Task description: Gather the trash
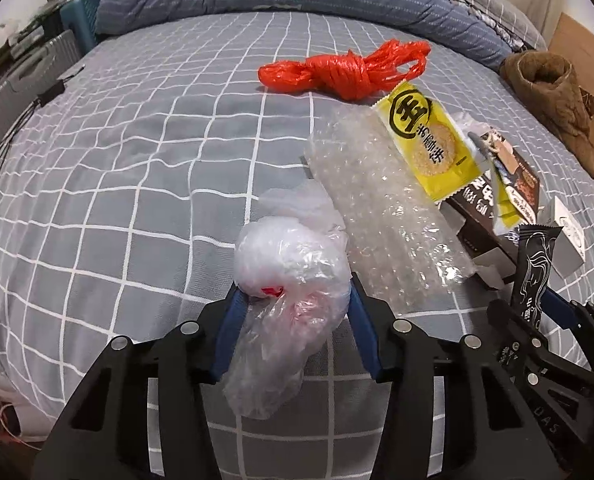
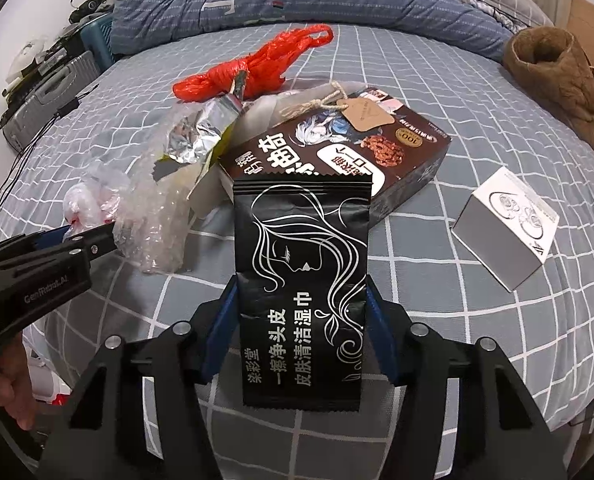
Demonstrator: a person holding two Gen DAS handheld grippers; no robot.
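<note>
Lot, bed with grey checked sheet [image 1: 137,184]: assorted trash, part collected. Left gripper [image 1: 293,300], fingers clamped on a crumpled clear plastic bag [image 1: 289,276], held just above the sheet beside a sheet of bubble wrap [image 1: 385,208]. Right gripper [image 2: 301,304], fingers clamped on the sides of a black wipe packet [image 2: 301,280], held upright in front of the brown snack box [image 2: 337,148]. Remaining on the bed: knotted red plastic bag [image 1: 337,72], far side; yellow cracker wrapper [image 1: 425,136], lying across the bubble wrap and box, foil lining showing in the right view; small white box [image 2: 505,228], apart to the right. Handling, judged: bags, wrapper and bubble wrap are light, soft and slippery, best pinched at a bunched fold or knot; both boxes are stiff and light, best taken across a narrow edge. Brown garment [image 2: 561,80] at the far right appears not to be trash
</note>
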